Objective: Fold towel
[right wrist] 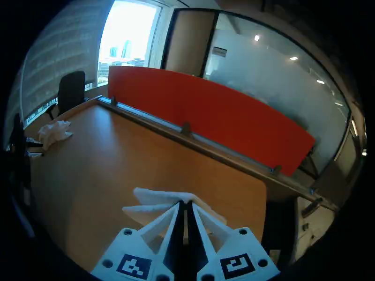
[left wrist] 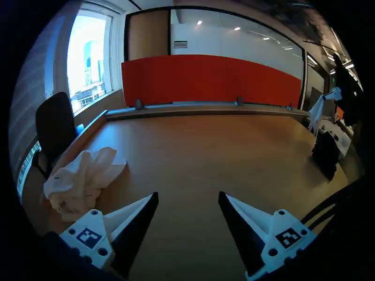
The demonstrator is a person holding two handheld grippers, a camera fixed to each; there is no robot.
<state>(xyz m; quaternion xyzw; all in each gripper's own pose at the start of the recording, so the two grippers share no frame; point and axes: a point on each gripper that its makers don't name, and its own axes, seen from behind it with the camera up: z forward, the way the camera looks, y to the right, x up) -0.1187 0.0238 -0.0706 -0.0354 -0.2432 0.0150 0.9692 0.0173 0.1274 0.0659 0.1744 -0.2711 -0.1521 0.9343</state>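
A crumpled white towel (left wrist: 84,180) lies in a heap near the left edge of the wooden table (left wrist: 201,145). My left gripper (left wrist: 187,199) hovers over the table just right of that heap, open with nothing between its fingers. In the right gripper view the same heap (right wrist: 54,131) sits far off at the left. A second white towel, folded in layers (right wrist: 150,203), lies near the table's right end. My right gripper (right wrist: 186,206) is shut on the folded towel's edge, and cloth shows on both sides of the fingertips.
A red divider panel (left wrist: 211,79) and a rail run along the table's far side. A black chair (left wrist: 54,124) stands by the window at left. A dark object (left wrist: 326,152) and a white cloth (left wrist: 318,110) sit at the right. The table edge (right wrist: 265,206) is close to the folded towel.
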